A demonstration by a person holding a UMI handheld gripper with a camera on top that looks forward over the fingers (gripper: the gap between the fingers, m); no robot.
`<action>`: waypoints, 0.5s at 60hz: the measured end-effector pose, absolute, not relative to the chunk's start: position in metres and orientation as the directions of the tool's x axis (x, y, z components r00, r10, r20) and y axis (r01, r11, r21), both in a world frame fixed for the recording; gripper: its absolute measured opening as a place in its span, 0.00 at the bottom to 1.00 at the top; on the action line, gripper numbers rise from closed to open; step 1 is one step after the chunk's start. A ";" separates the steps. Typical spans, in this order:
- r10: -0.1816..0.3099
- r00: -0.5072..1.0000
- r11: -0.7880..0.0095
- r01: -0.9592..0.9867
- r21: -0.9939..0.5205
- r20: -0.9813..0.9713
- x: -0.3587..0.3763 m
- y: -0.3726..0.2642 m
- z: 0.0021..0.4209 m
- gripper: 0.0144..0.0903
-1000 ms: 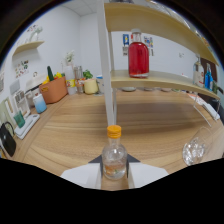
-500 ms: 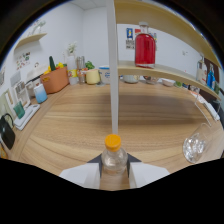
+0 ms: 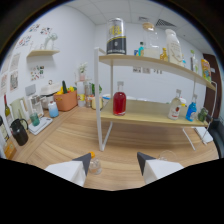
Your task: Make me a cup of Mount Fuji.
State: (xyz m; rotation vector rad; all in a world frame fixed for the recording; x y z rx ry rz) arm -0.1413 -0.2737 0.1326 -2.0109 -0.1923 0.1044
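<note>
Wooden counter (image 3: 70,135) carries a white two-tier shelf (image 3: 150,62) holding a red bottle (image 3: 119,103) on its lower level; gripper (image 3: 114,163) spread, holding nothing, small orange-capped bottle (image 3: 93,164) just beside its left finger.

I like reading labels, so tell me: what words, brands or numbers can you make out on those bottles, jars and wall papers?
None can be read.
Jar on the top shelf: yellow and black label, print too blurred.
Red bottle on the lower shelf: no text visible.
Blue bottle beside the other bottles: label too small.
Wall papers: too small.
The tongs are open.
</note>
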 end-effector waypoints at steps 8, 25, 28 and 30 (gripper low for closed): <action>0.134 0.989 -0.395 0.105 -0.913 0.056 -0.082 -0.283 0.135 0.94; 0.015 0.998 -0.416 0.061 -0.907 0.060 0.046 -0.275 0.144 0.95; 0.015 0.998 -0.385 0.062 -0.921 0.061 0.063 -0.263 0.161 0.95; 0.016 0.998 -0.361 0.065 -0.930 0.064 0.074 -0.253 0.173 0.95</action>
